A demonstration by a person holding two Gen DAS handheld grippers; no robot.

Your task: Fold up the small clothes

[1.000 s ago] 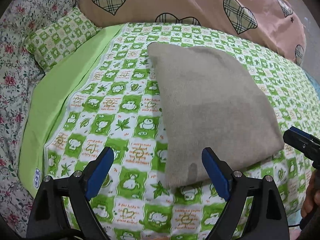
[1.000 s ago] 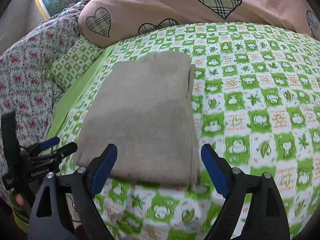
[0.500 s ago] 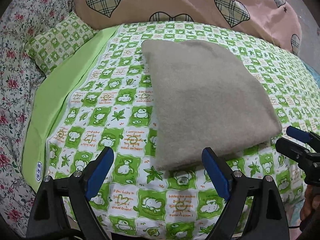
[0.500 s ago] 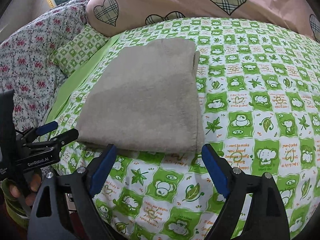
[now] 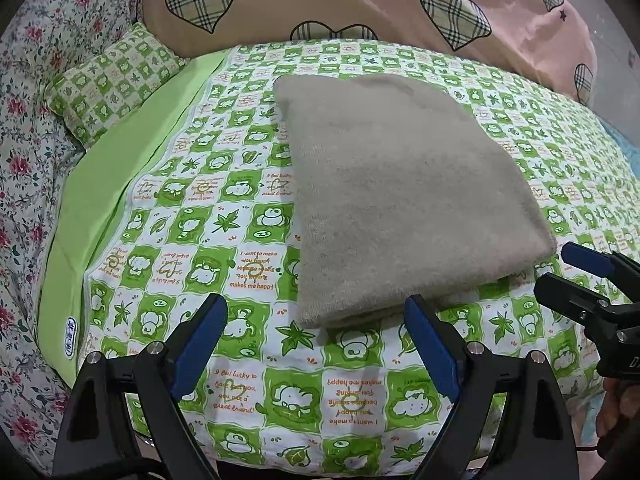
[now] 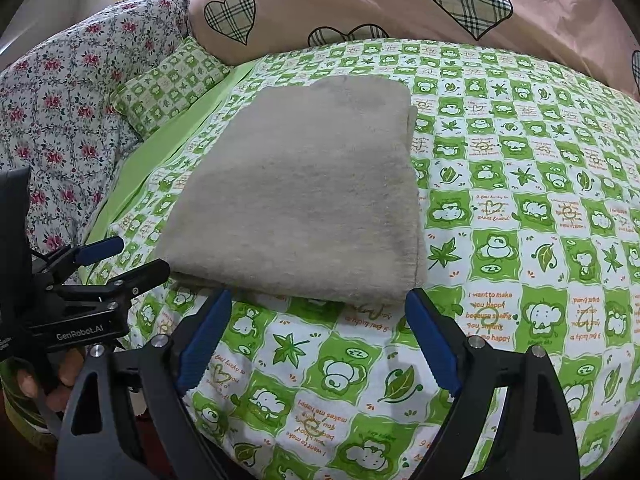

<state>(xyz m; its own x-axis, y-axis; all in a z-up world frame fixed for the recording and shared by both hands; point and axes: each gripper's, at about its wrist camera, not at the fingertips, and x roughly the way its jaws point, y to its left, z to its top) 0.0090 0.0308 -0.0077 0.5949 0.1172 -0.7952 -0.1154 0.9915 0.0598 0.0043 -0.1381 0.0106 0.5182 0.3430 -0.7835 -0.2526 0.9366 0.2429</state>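
A folded beige knitted garment [image 5: 400, 192] lies flat on the green-and-white patterned bed cover [image 5: 208, 240]; it also shows in the right wrist view [image 6: 304, 200]. My left gripper [image 5: 316, 344] is open and empty, just short of the garment's near left corner. My right gripper [image 6: 316, 340] is open and empty, just short of the garment's near right edge. Each gripper shows in the other's view, the right one at the right [image 5: 580, 276] and the left one at the left [image 6: 116, 264], both apart from the cloth.
A pink pillow with plaid hearts [image 5: 360, 0] lies behind the garment. A small green patterned pillow [image 5: 112, 84] and a floral quilt [image 5: 24, 120] are at the left. The bed's near edge runs just below the grippers.
Both grippers have drawn back from the folded garment toward the bed's near edge, staying open. The garment lies still.
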